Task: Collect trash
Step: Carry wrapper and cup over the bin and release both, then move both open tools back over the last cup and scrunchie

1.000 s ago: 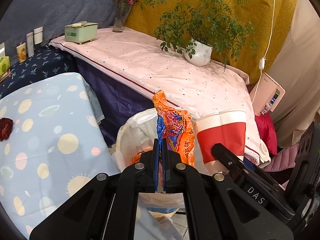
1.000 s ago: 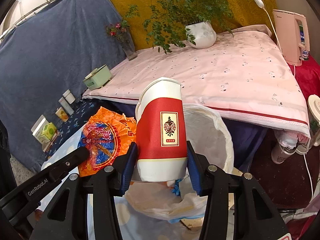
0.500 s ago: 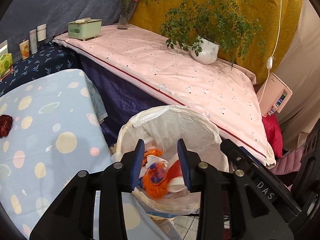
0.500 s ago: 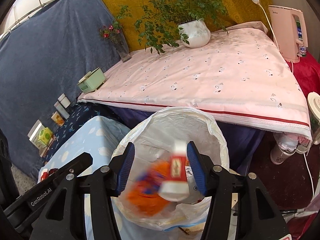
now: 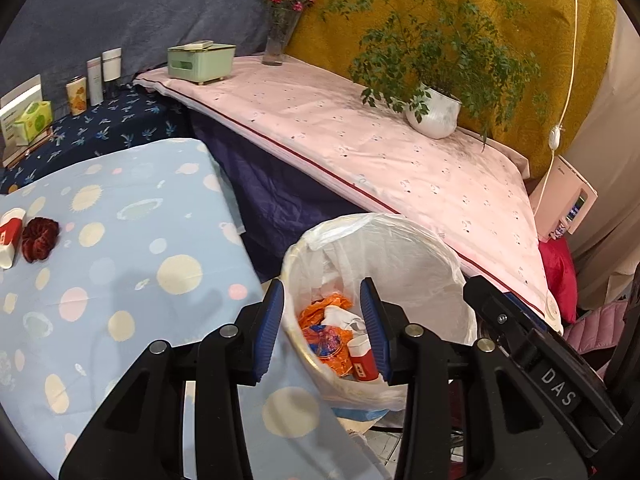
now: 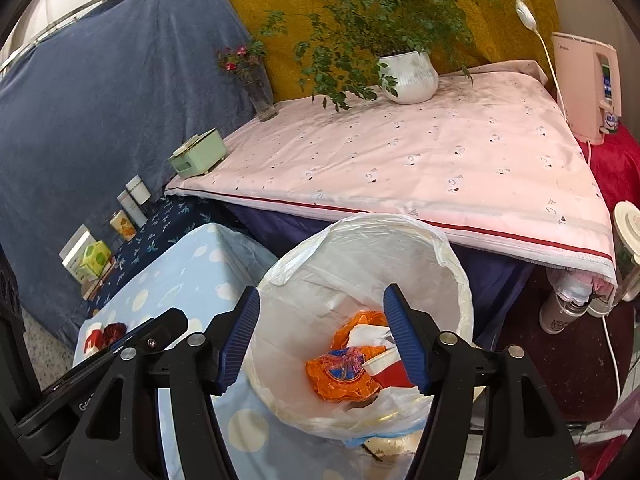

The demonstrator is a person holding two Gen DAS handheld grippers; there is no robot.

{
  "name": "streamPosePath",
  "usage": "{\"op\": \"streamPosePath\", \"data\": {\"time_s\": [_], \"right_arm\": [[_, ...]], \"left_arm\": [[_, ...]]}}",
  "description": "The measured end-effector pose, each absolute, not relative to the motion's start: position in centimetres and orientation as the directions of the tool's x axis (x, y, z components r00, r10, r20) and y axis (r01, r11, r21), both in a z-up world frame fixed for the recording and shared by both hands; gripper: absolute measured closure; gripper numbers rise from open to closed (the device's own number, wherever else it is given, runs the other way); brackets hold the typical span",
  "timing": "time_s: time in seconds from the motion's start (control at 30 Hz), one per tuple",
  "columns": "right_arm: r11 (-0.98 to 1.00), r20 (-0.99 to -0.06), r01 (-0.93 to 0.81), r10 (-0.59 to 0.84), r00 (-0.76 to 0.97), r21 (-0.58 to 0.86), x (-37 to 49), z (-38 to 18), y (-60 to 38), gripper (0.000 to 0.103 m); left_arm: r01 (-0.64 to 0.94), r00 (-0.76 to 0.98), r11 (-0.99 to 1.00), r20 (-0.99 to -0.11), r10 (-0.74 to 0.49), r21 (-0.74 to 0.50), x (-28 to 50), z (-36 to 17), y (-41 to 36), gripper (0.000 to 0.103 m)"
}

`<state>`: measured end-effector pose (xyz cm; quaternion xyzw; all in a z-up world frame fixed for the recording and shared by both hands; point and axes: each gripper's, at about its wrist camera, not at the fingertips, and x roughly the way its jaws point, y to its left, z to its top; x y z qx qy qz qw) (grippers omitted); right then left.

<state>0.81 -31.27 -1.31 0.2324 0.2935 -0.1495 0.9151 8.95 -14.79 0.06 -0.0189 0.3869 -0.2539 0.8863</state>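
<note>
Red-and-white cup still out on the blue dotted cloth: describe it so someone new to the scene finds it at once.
Start at the light blue table cloth with pale dots, beside the lined trash bin. At its far left edge lies a red-and-white paper cup on its side, touching a dark red crinkled wad. Unlike the matching cup in the bin, it rests on the cloth.

Potted plant (image 5: 434,110), vase (image 5: 275,46), tissue box (image 5: 200,62).

left wrist: looked down, close, into trash bin (image 5: 400,240) from the left
right wrist: looked down from nearer above
shared: trash bin (image 6: 360,232), pink surface (image 5: 360,152)
</note>
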Motion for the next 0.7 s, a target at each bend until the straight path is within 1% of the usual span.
{"op": "streamPosePath", "data": {"time_s": [0.13, 0.4, 0.47, 0.5, 0.7], "right_arm": [[0.866, -0.612, 0.388, -0.127, 0.781, 0.316, 1.2, -0.9, -29.6, 0.039], [0.908, -0.623, 0.331, -0.107, 0.775, 0.256, 2.2, -0.5, -25.5, 0.035], [0.916, -0.626, 0.317, -0.099, 0.773, 0.246, 2.4, -0.4, -24.5, 0.034], [0.92, -0.628, 0.309, -0.097, 0.773, 0.239, 2.6, -0.4, -24.0, 0.033], [0.938, -0.631, 0.272, -0.081, 0.771, 0.212, 3.4, -0.2, -21.2, 0.029]], "left_arm": [[0.4, 0.59, 0.889, -0.68, -0.435, -0.221, 8.9, 0.2, -12.9, 0.065], [0.32, 0.621, 0.924, -0.69, -0.373, -0.211, 9.0, 0.0, -8.5, 0.064], [0.302, 0.624, 0.928, -0.691, -0.364, -0.217, 9.0, 0.0, -7.4, 0.062], [0.295, 0.625, 0.93, -0.692, -0.361, -0.219, 9.1, 0.0, -6.9, 0.06], [0.238, 0.643, 0.947, -0.696, -0.319, -0.214, 9.4, -0.3, -3.9, 0.058]]}}
